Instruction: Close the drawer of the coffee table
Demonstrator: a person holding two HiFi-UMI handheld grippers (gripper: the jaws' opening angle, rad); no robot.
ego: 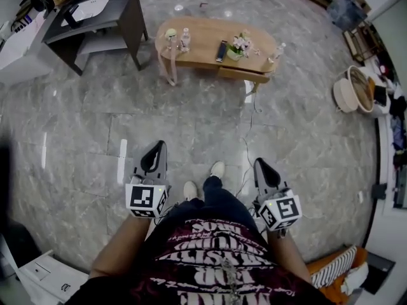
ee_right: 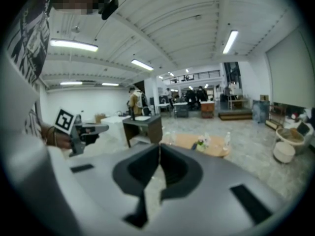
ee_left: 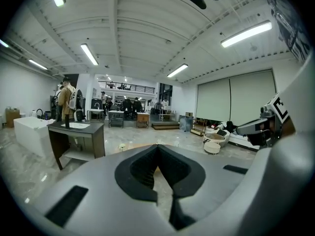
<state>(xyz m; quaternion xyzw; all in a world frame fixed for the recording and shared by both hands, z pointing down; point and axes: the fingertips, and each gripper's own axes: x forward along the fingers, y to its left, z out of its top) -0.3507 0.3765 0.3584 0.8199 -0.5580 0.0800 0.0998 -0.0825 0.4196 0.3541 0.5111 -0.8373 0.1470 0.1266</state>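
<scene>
The oval wooden coffee table (ego: 203, 38) stands far ahead on the grey stone floor. Its drawer (ego: 245, 75) juts out from under the front edge at the right. On top are two bottles, a dark remote and a small flower pot. My left gripper (ego: 158, 146) and right gripper (ego: 259, 163) are held low in front of the person's body, well short of the table, both pointing toward it. Each is shut with nothing between its jaws. In the right gripper view the table (ee_right: 206, 145) shows just beyond the shut right gripper (ee_right: 159, 146). The left gripper (ee_left: 157, 146) hides most of it.
A dark desk (ego: 95, 24) stands to the table's left, with a white counter behind it. Round baskets (ego: 353, 91) and clutter line the right wall. A thin cable (ego: 249, 151) trails over the floor from the table toward the person's feet. Bare floor lies between me and the table.
</scene>
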